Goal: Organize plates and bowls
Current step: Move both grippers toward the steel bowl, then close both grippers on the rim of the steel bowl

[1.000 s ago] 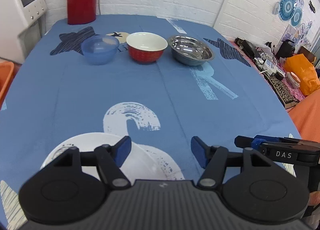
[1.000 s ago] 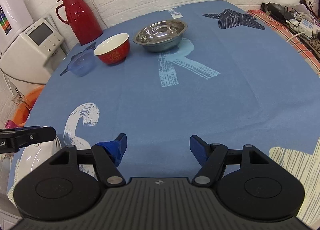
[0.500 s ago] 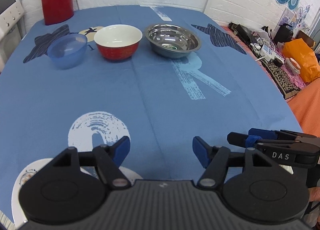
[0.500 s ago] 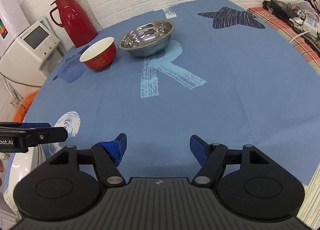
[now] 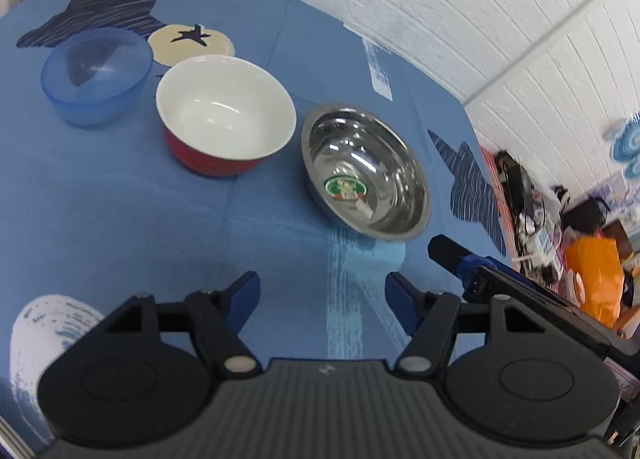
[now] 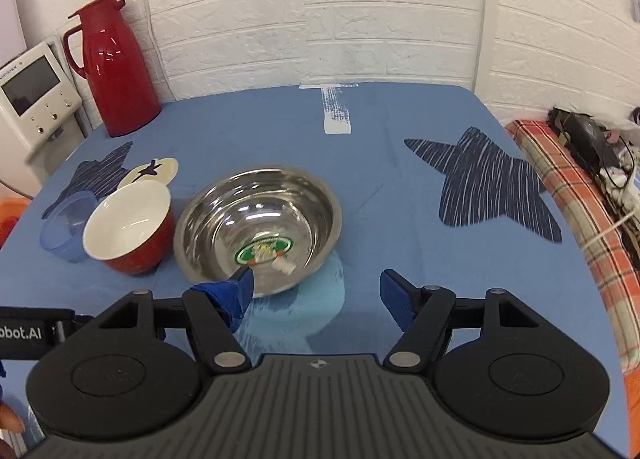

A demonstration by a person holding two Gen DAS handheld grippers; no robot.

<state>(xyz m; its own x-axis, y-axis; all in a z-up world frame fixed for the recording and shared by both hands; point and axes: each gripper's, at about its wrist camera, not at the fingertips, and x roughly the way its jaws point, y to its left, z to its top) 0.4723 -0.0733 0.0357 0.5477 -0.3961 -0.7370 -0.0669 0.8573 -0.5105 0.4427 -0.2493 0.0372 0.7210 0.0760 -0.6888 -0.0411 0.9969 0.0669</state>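
bowls point(image 6: 256, 231) on blue star-print tablecloth point(image 6: 400, 187), white brick wall point(image 6: 360, 19)

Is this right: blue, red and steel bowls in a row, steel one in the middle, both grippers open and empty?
Not quite. The red bowl is in the middle, between the blue bowl and the steel bowl, as the left wrist view shows. The left gripper and right gripper are open and empty.

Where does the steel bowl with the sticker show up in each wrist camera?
Left wrist: steel bowl sits right of centre, beside the red bowl.
Right wrist: steel bowl sits centre-left, just beyond the left finger.
Shared landmark: the red bowl, next to it on its left.
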